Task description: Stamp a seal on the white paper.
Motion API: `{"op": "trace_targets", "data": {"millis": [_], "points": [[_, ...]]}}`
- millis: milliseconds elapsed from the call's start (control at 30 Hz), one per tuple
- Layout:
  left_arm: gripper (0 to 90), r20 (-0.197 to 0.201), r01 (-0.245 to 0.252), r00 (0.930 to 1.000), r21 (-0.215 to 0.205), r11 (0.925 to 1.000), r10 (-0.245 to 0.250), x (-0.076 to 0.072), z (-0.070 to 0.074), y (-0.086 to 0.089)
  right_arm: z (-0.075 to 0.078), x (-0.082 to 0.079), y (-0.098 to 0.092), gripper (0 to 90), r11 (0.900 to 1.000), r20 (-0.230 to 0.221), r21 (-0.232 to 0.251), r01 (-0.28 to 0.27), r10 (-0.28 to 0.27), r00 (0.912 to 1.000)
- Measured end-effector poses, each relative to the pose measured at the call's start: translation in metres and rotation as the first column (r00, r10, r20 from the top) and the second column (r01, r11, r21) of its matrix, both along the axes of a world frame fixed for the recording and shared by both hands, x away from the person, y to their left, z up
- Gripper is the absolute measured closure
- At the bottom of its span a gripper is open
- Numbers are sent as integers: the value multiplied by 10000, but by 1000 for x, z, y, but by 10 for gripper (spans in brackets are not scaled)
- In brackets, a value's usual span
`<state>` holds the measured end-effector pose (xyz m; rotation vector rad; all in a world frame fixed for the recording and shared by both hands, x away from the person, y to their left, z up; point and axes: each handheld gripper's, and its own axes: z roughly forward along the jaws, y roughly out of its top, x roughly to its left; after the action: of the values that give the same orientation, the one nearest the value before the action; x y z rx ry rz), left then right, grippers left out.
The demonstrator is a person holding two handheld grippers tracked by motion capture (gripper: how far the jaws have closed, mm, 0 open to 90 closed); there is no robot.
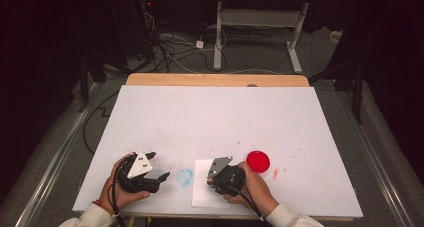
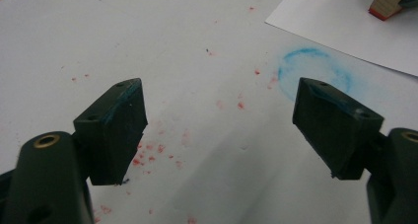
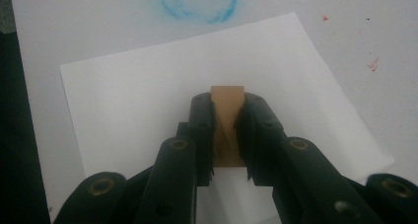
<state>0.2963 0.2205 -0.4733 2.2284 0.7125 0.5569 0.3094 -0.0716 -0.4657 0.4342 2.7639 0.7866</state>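
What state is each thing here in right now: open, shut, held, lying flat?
Left gripper: open, nothing between its fingers.
Right gripper: shut on the wooden stamp.
Wooden stamp: held over the paper sheet.
Paper sheet: lying flat, unmarked.
Red ink pad: uncovered, on the table.
Blue ring mark: smudged on the table.

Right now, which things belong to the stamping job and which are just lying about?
In use: small wooden stamp block clamped in right gripper; white paper sheet; round red ink pad.
Lying about: blue ring stain; red ink specks; open left gripper.
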Motion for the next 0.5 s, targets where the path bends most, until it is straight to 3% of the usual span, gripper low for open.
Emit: {"op": "trace_targets", "data": {"millis": [500], "points": [[201,-15,13,10000,-40,10000,-13,0,0,0,-1,0,-1,763,9999,-96,83,118,-117,9999]]}}
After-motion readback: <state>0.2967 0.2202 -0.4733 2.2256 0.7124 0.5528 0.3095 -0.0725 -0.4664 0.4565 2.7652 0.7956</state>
